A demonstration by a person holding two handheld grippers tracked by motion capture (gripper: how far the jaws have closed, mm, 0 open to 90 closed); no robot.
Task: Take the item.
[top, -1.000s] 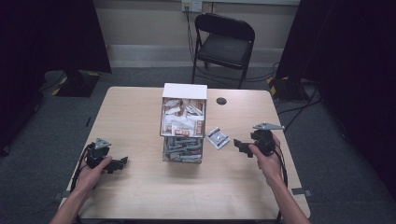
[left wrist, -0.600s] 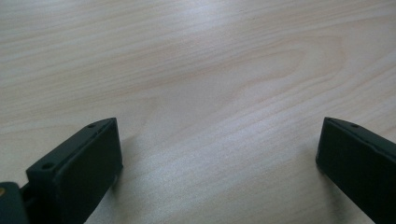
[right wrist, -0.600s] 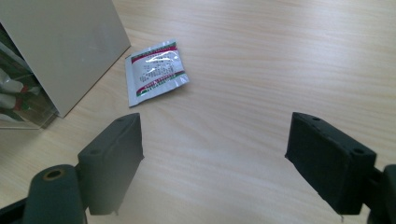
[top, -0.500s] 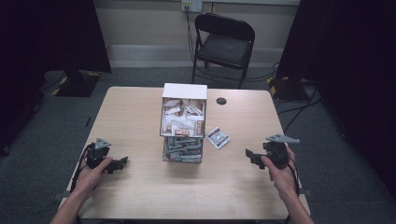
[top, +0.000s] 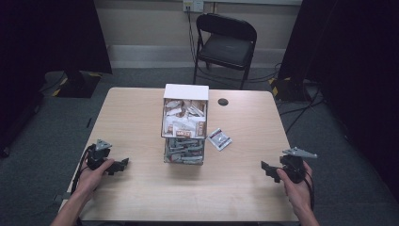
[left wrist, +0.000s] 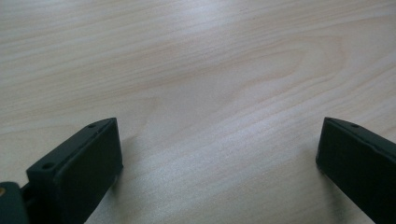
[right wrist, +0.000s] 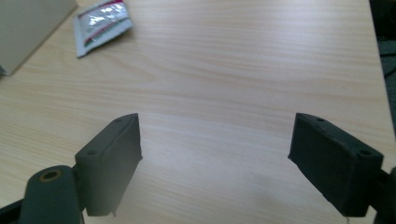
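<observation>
An open white box stuffed with small sachets stands upright mid-table. One loose sachet lies flat just right of it. My right gripper is near the table's front right corner, jaws wide apart over bare wood, nothing between them. My left gripper rests low at the front left, open too, with only tabletop between its jaws.
The light wooden table has a small black round disc near its far edge. A black folding chair stands behind the table. Dark curtains flank both sides; cables run on the grey floor.
My right gripper has drawn back from beside the loose sachet toward the front right corner and sunk a little. The left hand has stayed put.
</observation>
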